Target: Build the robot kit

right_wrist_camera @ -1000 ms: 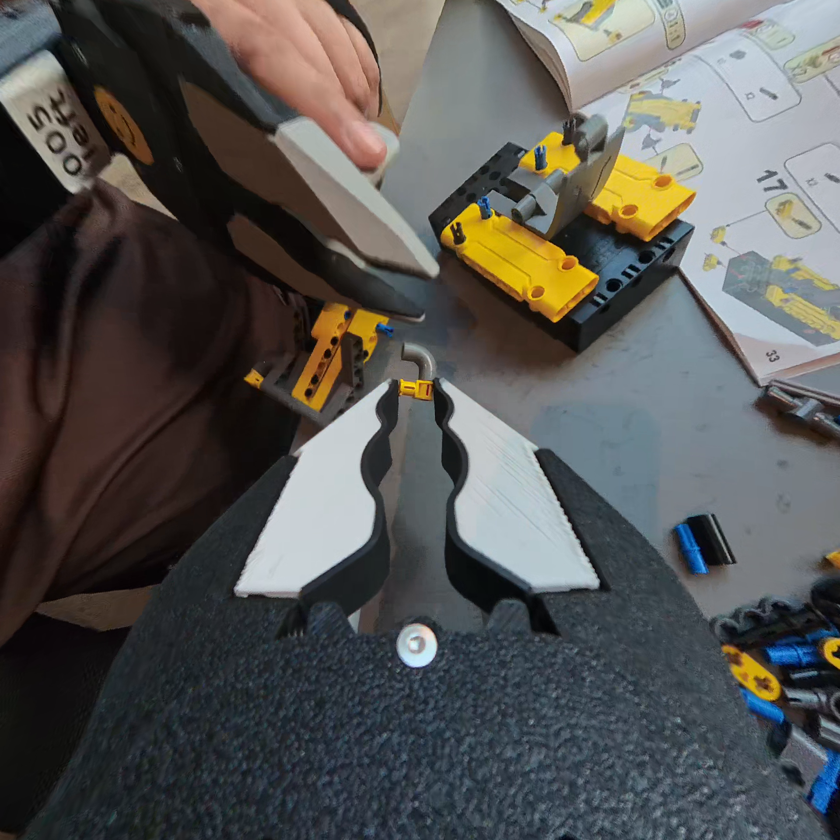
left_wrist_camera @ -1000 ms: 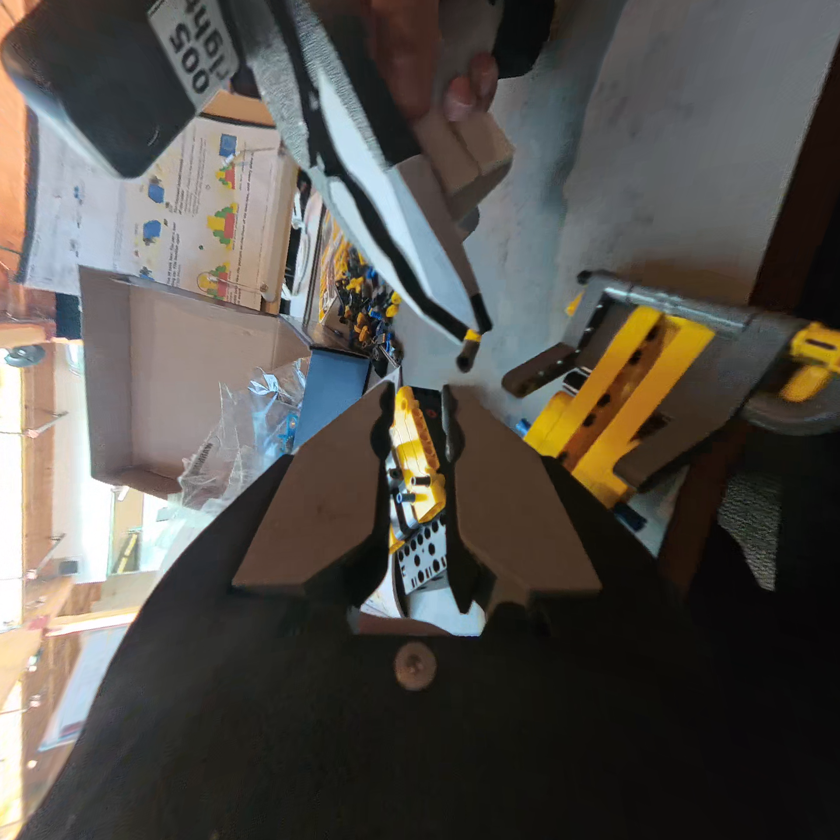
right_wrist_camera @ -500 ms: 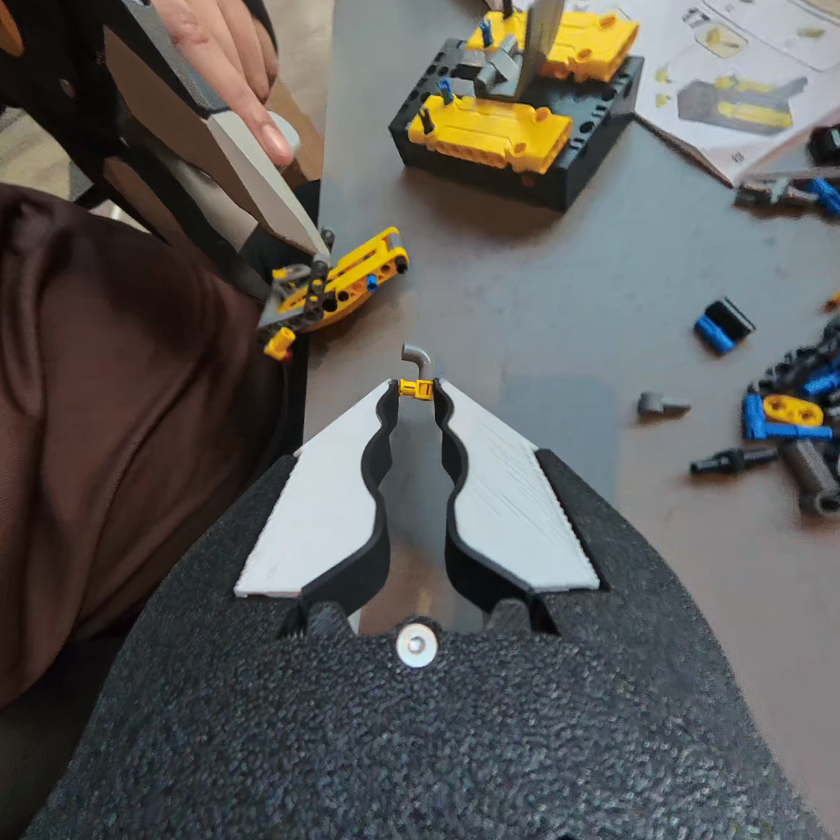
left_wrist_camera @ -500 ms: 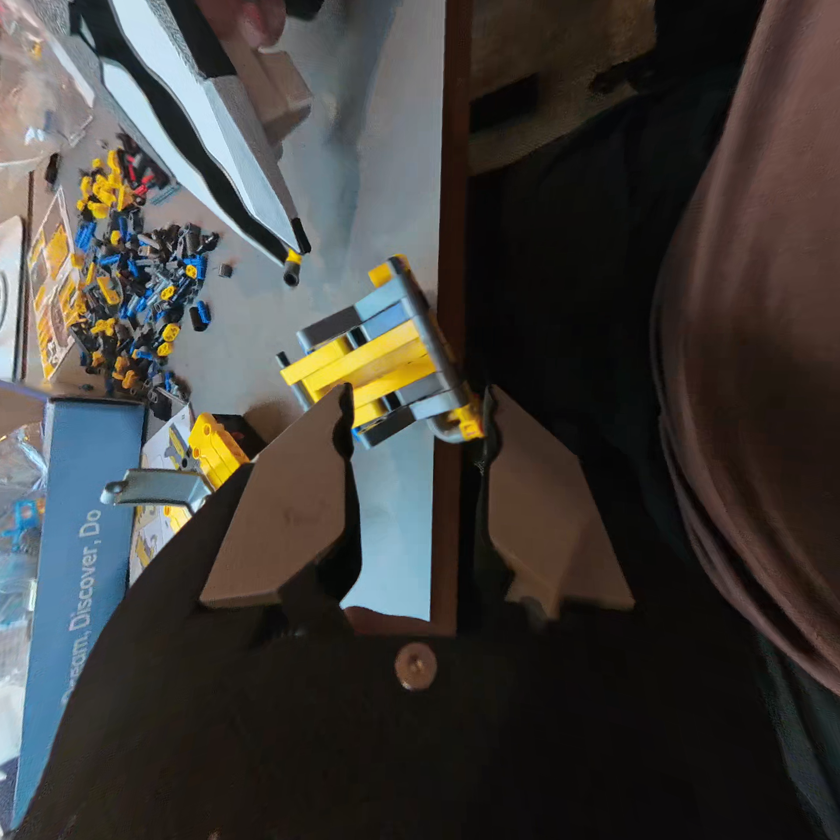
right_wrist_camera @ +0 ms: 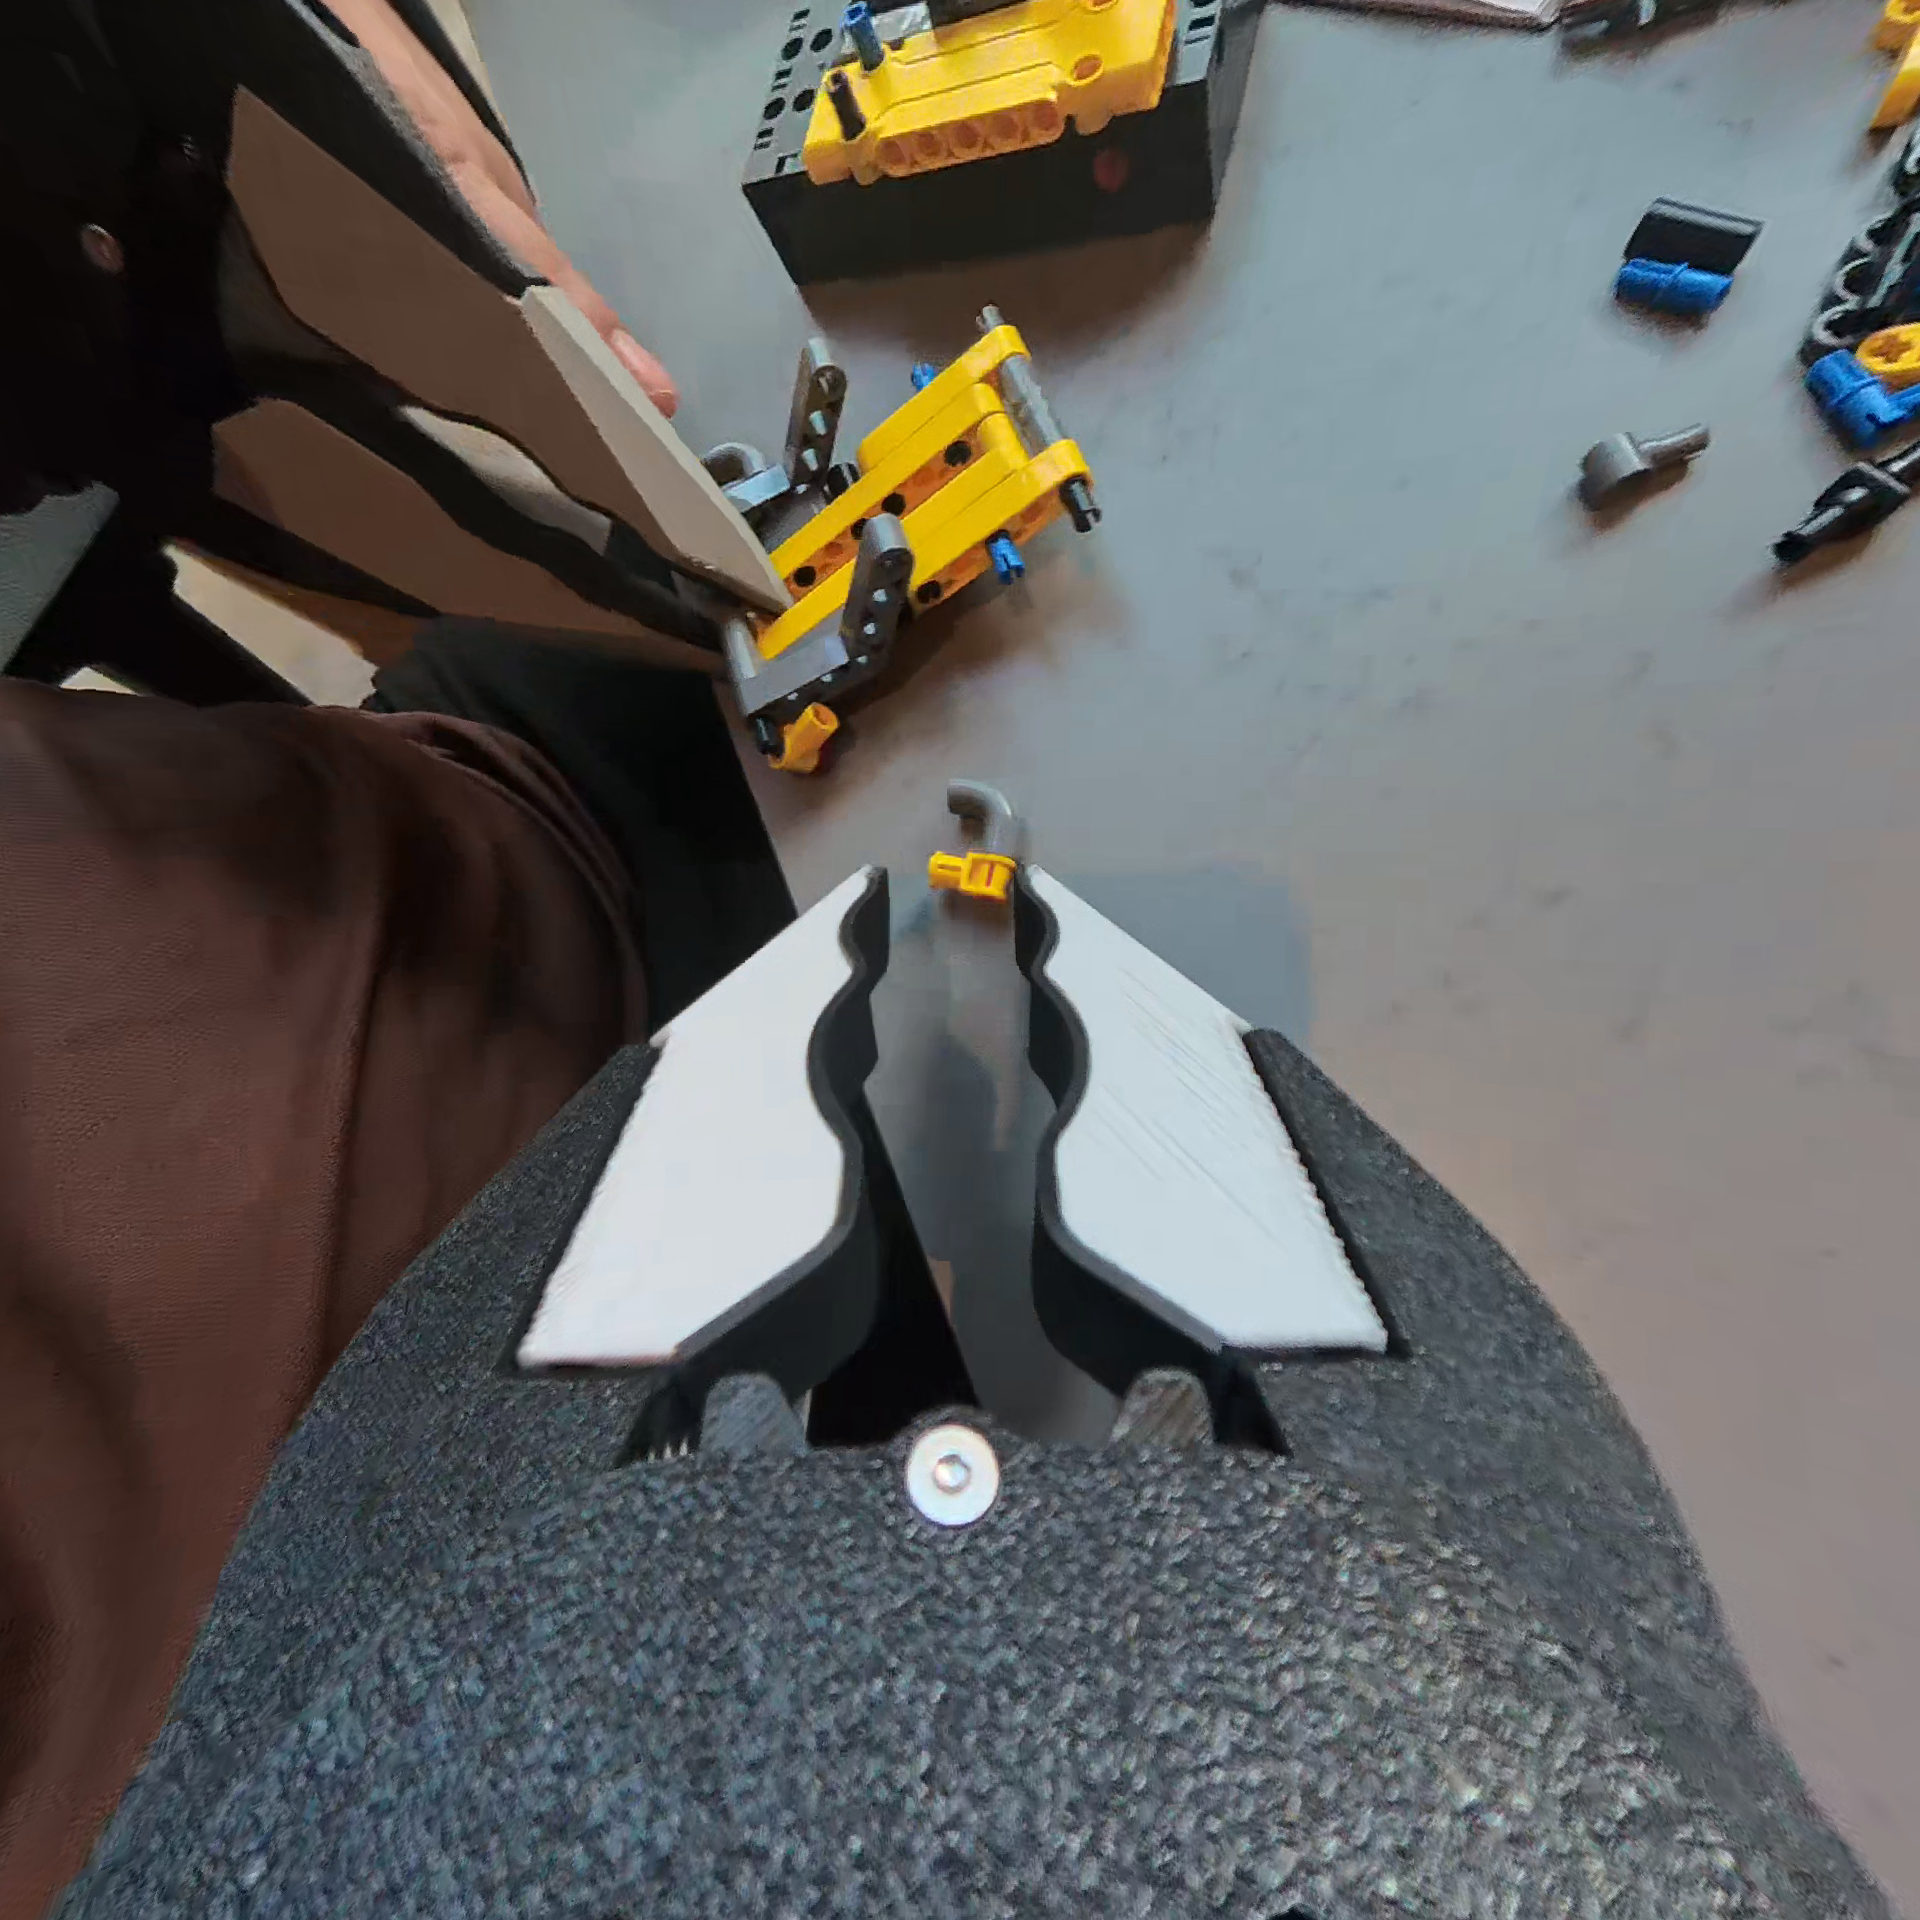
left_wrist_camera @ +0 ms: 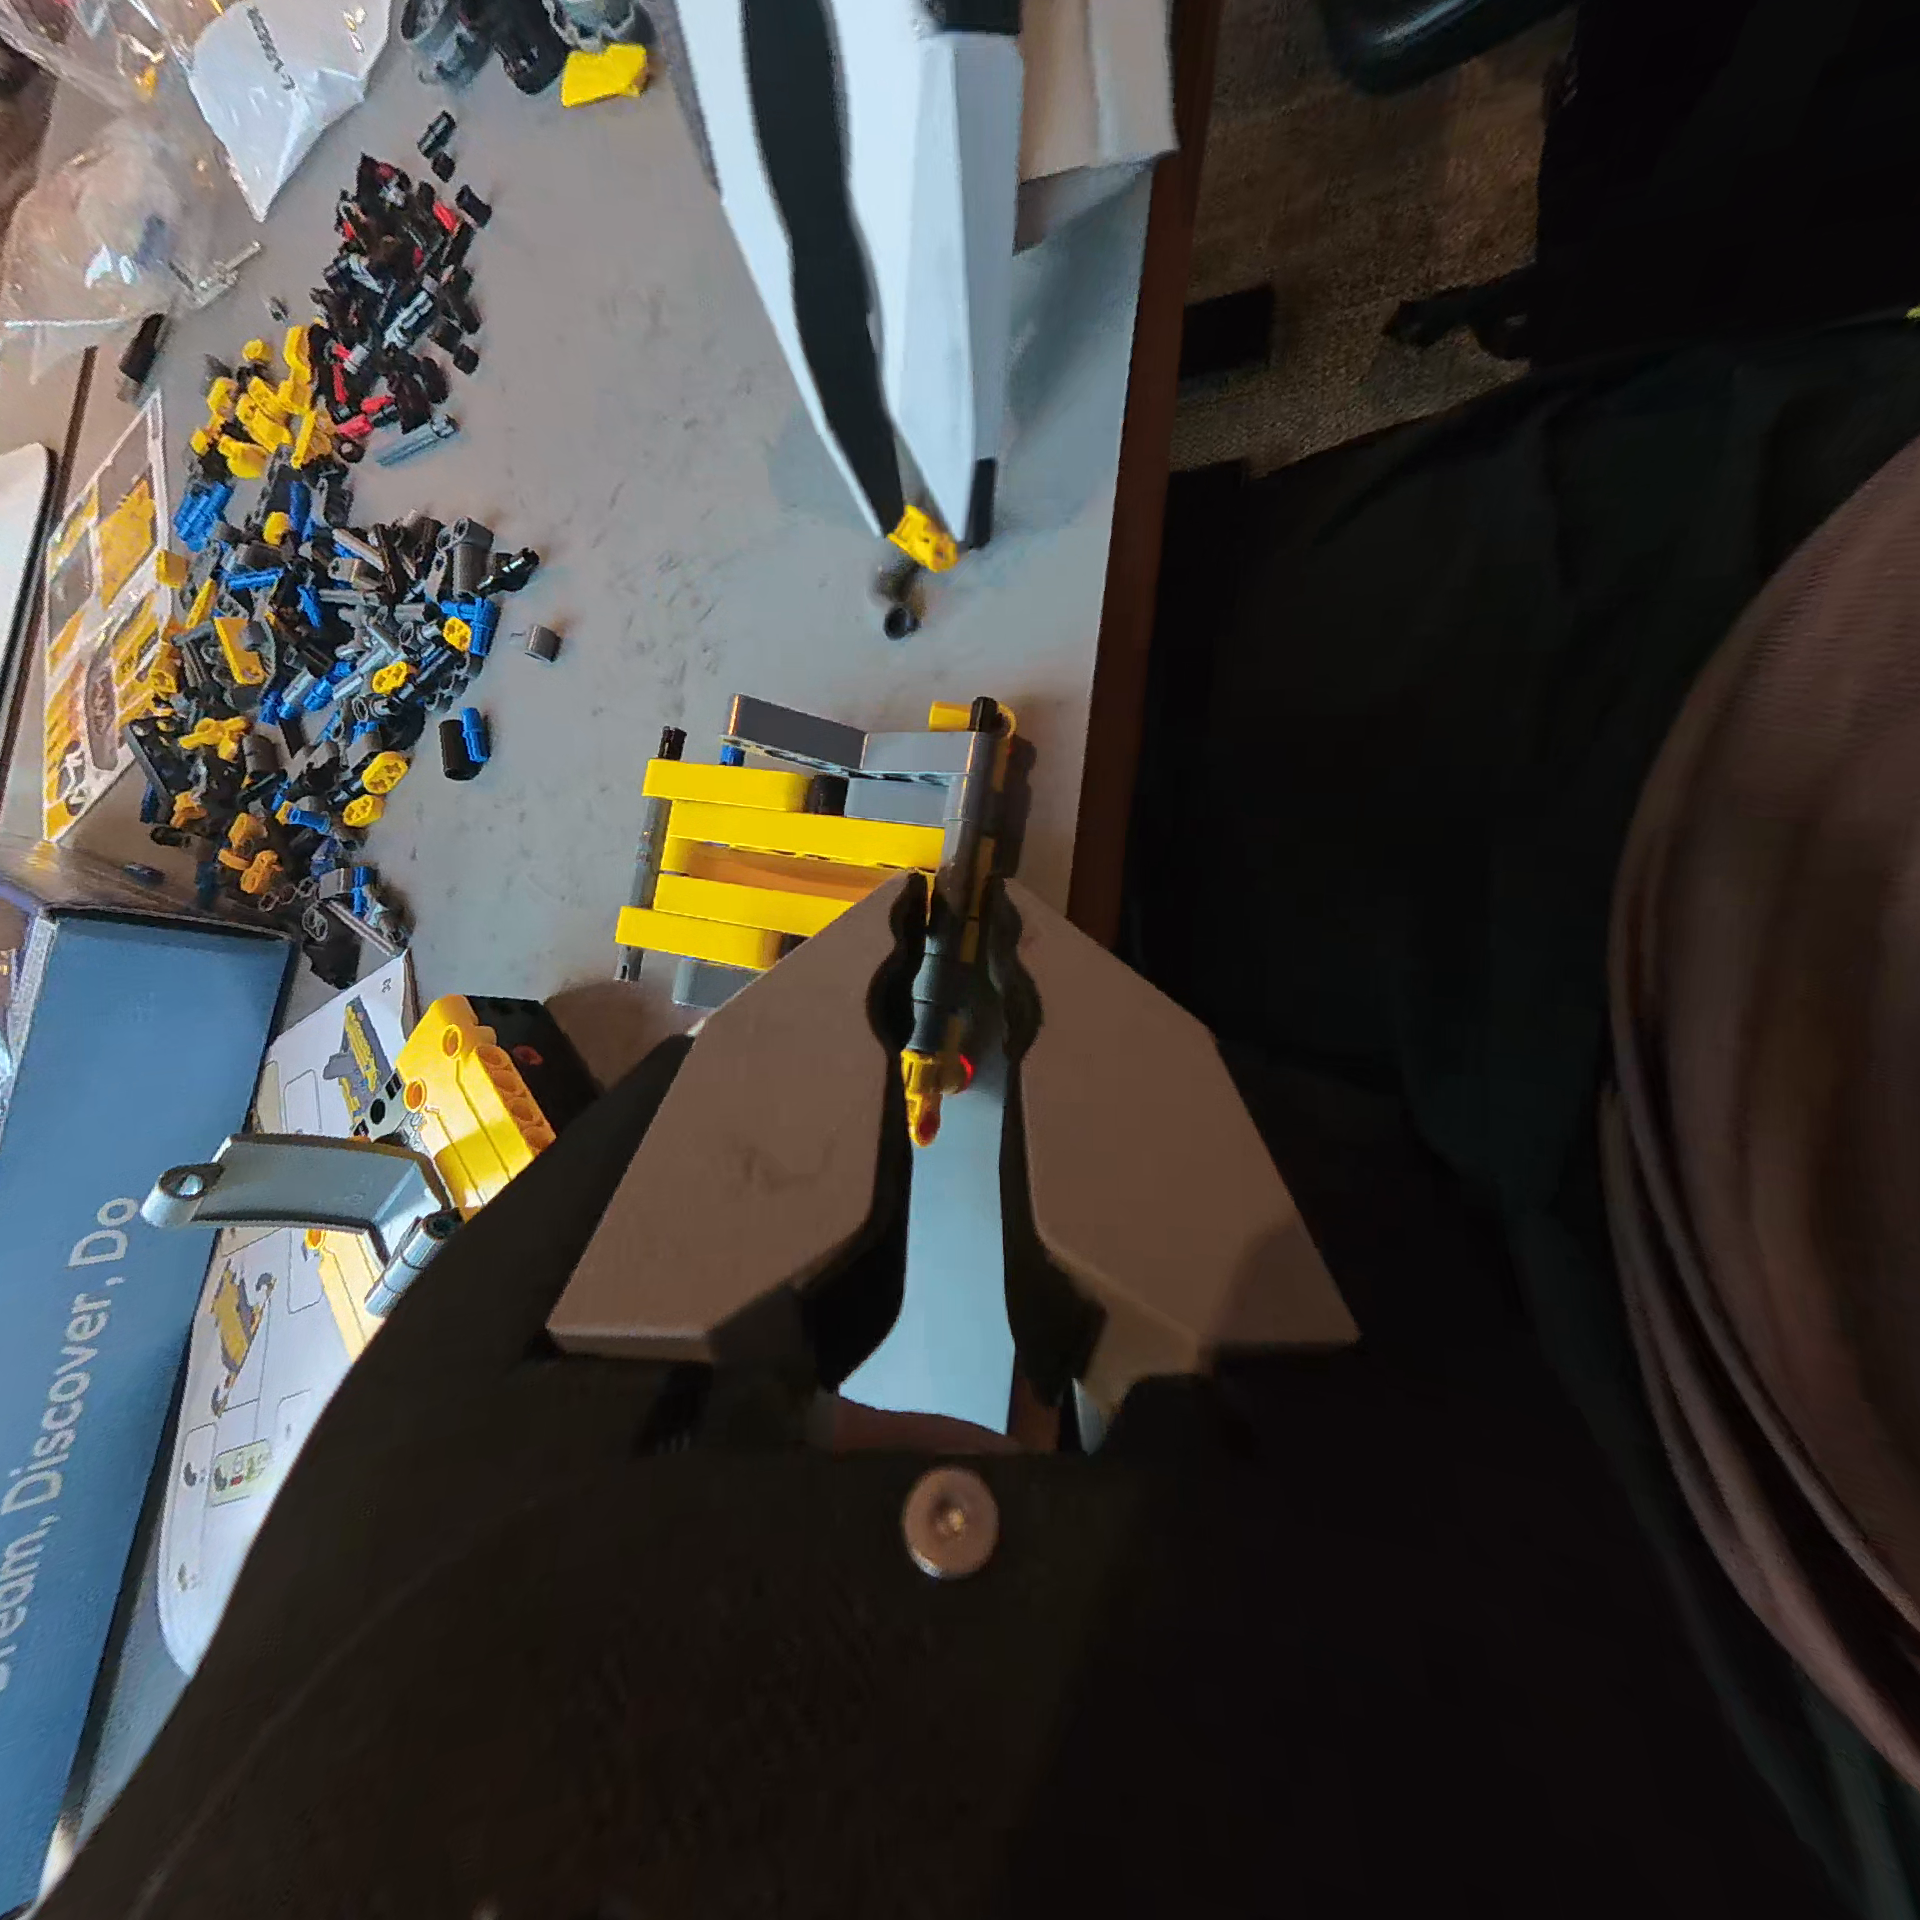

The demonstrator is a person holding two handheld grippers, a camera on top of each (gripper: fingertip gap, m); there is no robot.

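Observation:
My left gripper (left_wrist_camera: 961,899) is shut on the near edge of a yellow and grey beam assembly (left_wrist_camera: 790,842), which lies on the grey table by its front edge. It also shows in the right wrist view (right_wrist_camera: 935,499), where the left gripper's fingers (right_wrist_camera: 644,457) pinch its grey end. My right gripper (right_wrist_camera: 951,878) is shut on a small yellow connector (right_wrist_camera: 971,873) with a grey bent piece (right_wrist_camera: 982,810) on it. It holds this just above the table, a short way from the assembly. In the left wrist view the right gripper (left_wrist_camera: 925,520) shows above the assembly.
A black block with yellow panels (right_wrist_camera: 987,156) stands farther back. A pile of loose small parts (left_wrist_camera: 312,623) lies on the table, with a blue box (left_wrist_camera: 104,1195) and an instruction booklet (left_wrist_camera: 301,1247). A grey connector (right_wrist_camera: 1636,468) lies apart. The table edge (left_wrist_camera: 1132,623) and a person's brown clothing (right_wrist_camera: 260,1039) are close. Spacing between my two grippers at the tips: around 7 cm.
My left gripper swung from the black and yellow block to the beam assembly and closed on its edge; the assembly now lies flat. My right gripper kept the yellow connector.

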